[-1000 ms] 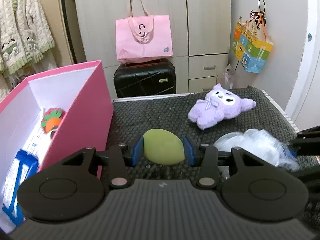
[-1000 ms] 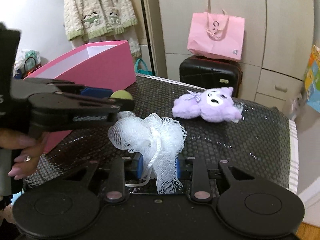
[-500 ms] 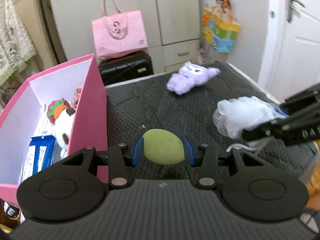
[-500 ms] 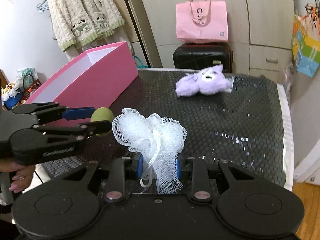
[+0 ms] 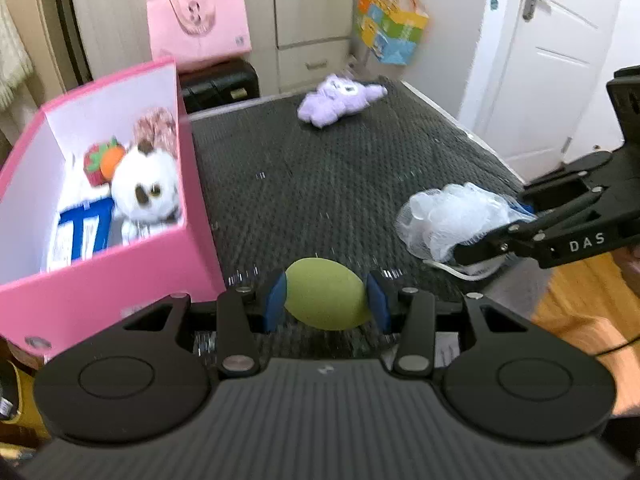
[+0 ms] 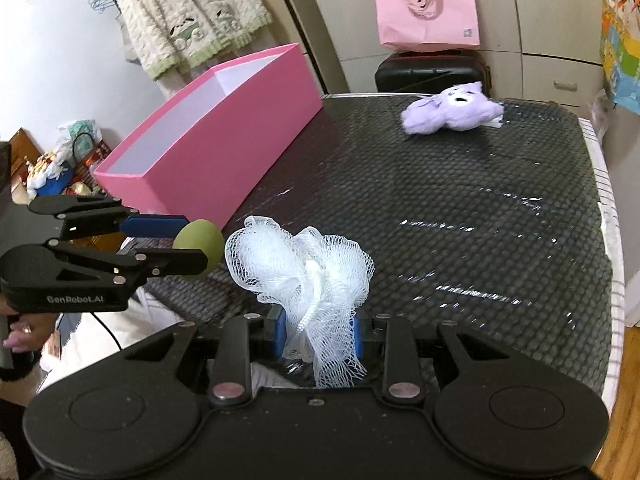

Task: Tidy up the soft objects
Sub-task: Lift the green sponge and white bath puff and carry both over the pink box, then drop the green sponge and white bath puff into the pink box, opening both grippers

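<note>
Landmark: pink box [image 5: 120, 292], open-topped, standing on the left part of the table [image 5: 340, 184], which has a black honeycomb-textured top.
Left claw [image 5: 326, 300]: pinching a green egg-shaped sponge [image 5: 325, 298] between its blue pads, just right of the pink box's near corner, above the table's near edge.
Right claw [image 6: 319, 338]: pinching a white mesh bath pouf [image 6: 300, 264] by its gathered base; the pouf's bulk stands clear of the pads, right of the pink box and close beside the green sponge.
Box contents: white plush dog [image 5: 146, 192], strawberry-and-carrot plush [image 5: 102, 158], blue-and-white packet [image 5: 80, 236], all against the box's far end.
Loose item: purple plush toy [image 5: 336, 100] lying on the table near its far edge, well right of the pink box.
Background: pink tote bag [image 6: 426, 10] on a black suitcase [image 6: 430, 70] beyond the table.
</note>
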Action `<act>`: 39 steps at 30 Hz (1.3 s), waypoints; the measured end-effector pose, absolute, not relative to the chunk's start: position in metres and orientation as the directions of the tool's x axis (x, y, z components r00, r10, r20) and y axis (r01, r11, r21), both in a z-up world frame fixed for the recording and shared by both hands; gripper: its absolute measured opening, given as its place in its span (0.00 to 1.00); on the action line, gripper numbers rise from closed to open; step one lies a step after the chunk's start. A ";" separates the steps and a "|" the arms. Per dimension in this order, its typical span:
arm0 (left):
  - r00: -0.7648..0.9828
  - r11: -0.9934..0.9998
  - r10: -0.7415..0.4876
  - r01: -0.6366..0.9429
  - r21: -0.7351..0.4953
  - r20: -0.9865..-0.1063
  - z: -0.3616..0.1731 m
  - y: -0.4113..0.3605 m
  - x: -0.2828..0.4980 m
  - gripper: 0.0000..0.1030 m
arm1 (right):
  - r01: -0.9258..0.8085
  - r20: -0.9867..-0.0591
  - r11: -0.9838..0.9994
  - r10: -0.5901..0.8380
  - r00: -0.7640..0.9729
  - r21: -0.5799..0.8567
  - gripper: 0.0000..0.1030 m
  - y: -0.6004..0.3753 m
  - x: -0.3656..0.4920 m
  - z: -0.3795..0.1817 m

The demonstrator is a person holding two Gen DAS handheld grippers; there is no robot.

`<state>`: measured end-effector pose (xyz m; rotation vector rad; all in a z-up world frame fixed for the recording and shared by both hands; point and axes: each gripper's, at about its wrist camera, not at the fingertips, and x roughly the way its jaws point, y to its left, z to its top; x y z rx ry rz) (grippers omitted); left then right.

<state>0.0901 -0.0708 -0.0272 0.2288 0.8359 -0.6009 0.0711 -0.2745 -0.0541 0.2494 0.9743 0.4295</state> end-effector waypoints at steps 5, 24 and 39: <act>0.458 0.808 -0.420 0.581 -0.093 -0.783 -0.018 -0.043 0.086 0.42 | -0.282 -0.741 0.870 0.492 0.457 0.404 0.33 -0.255 0.069 -0.038; 0.499 0.818 -0.503 0.539 -0.201 -0.706 0.054 0.069 0.094 0.42 | -0.467 -0.605 0.721 0.688 0.400 0.512 0.33 -0.163 0.105 0.032; 0.620 0.848 -0.514 0.469 -0.246 -0.593 0.063 0.101 0.165 0.43 | -0.547 -0.527 0.766 0.635 0.565 0.337 0.34 -0.119 0.179 0.068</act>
